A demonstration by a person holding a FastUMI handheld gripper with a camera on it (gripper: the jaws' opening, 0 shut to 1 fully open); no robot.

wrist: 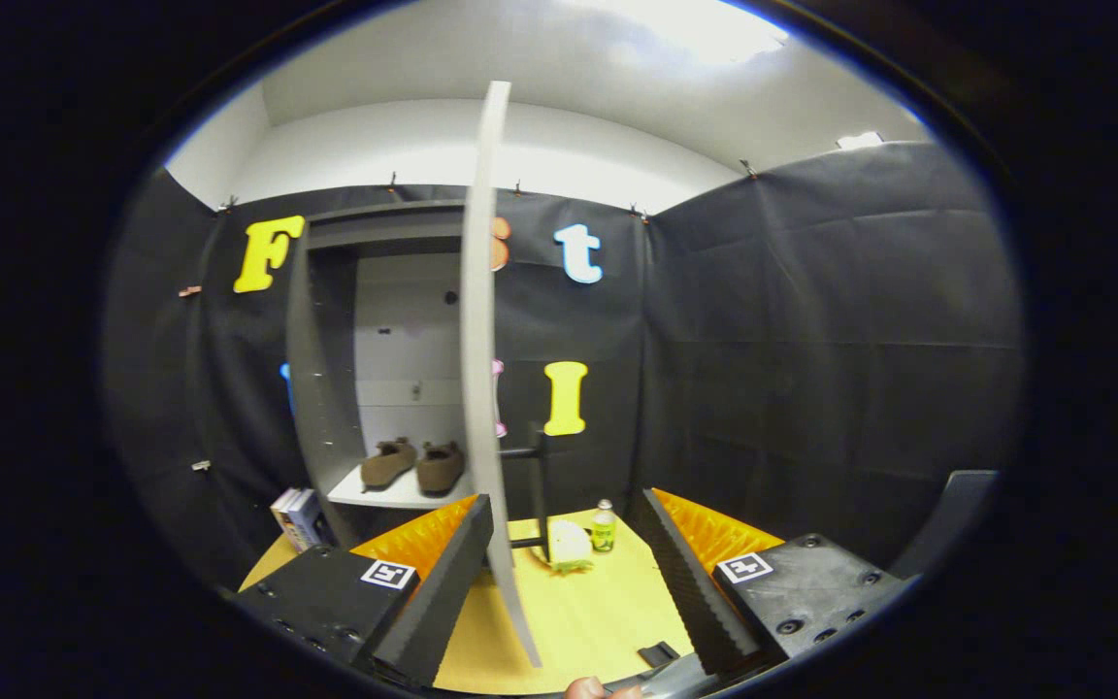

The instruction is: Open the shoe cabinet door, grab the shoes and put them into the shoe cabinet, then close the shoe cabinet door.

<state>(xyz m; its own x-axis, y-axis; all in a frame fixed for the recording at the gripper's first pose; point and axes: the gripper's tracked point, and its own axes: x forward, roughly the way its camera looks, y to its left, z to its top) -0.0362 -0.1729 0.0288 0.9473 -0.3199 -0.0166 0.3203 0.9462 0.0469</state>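
Note:
A grey shoe cabinet (326, 388) stands against the back wall with its door (479, 369) swung open, seen edge-on. A pair of brown shoes (413, 464) sits side by side on the cabinet's white shelf (394, 493). My gripper (569, 563) is open. The door's edge runs down between my fingers, close against the left finger (443, 592) and well apart from the right finger (690, 592). Neither finger presses on it.
On the yellow table (598, 612) ahead lie a pale yellow-green object (569, 549) and a small bottle (604, 526). A black stand (538, 485) rises behind the door. Books (299, 517) lean by the cabinet's left foot. A grey panel (947, 515) sits at right.

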